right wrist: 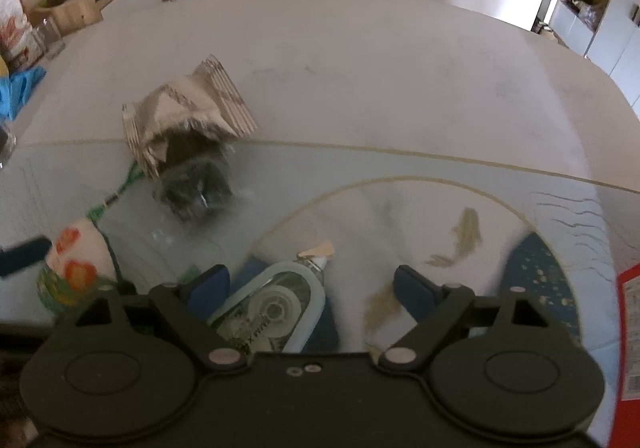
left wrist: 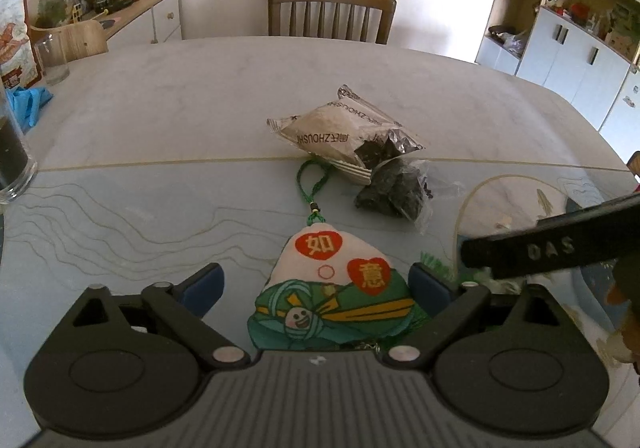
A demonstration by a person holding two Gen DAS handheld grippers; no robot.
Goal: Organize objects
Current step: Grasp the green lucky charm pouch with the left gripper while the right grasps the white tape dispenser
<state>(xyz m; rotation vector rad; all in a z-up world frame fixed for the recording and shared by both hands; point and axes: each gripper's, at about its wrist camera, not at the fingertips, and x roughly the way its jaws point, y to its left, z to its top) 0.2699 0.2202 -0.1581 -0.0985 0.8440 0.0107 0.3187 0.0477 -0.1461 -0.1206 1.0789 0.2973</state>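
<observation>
- Straddling a cloth sachet, my left gripper stands spread wide, blue pads clear of the fabric on either side.
- Its green cord runs toward 12 o'clock, ending beside a silver snack packet and a clear bag of dark pieces.
- My right gripper gapes too, a correction tape dispenser lying by its 9 o'clock finger on the table.

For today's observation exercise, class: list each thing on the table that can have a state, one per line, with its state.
Left hand-held gripper: open, fingers either side of the pouch.
Right hand-held gripper: open, over the correction tape.
Pouch: lying flat, cord stretched out.
Snack packet: sealed, lying flat.
Clear bag: holds dark pieces, lying down.
Correction tape: lying flat.
Glass: upright, looks empty.
</observation>
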